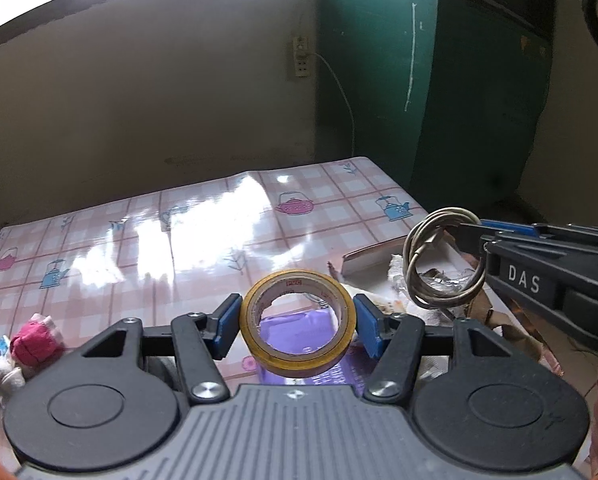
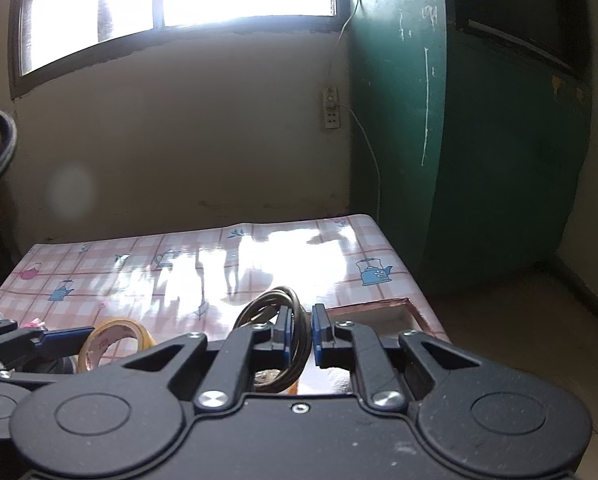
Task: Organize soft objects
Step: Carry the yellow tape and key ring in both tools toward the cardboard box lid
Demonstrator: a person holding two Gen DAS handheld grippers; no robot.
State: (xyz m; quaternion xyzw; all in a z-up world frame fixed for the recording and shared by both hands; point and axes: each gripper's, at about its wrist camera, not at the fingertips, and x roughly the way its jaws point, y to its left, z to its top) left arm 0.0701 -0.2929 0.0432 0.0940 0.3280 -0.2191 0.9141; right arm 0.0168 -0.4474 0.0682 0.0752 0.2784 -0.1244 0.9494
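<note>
- My left hand-held gripper grips the tape roll at lower centre, above the table.
- My right hand-held gripper is clamped on a coiled cable, mid-frame, beside the box.

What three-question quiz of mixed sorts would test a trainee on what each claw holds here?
1. Multiple choice: the left claw grips which item? A) a sponge B) a roll of yellow tape C) a cup
2. True or false: the right claw is open and empty.
3. Short answer: what lies on the tablecloth at the far left of the left wrist view?

Key
1. B. The blue pads press the roll from both sides.
2. False. It is shut on a coiled cable, held over an open box.
3. A small bundle of soft items, including a dark pink fabric ball.
</note>
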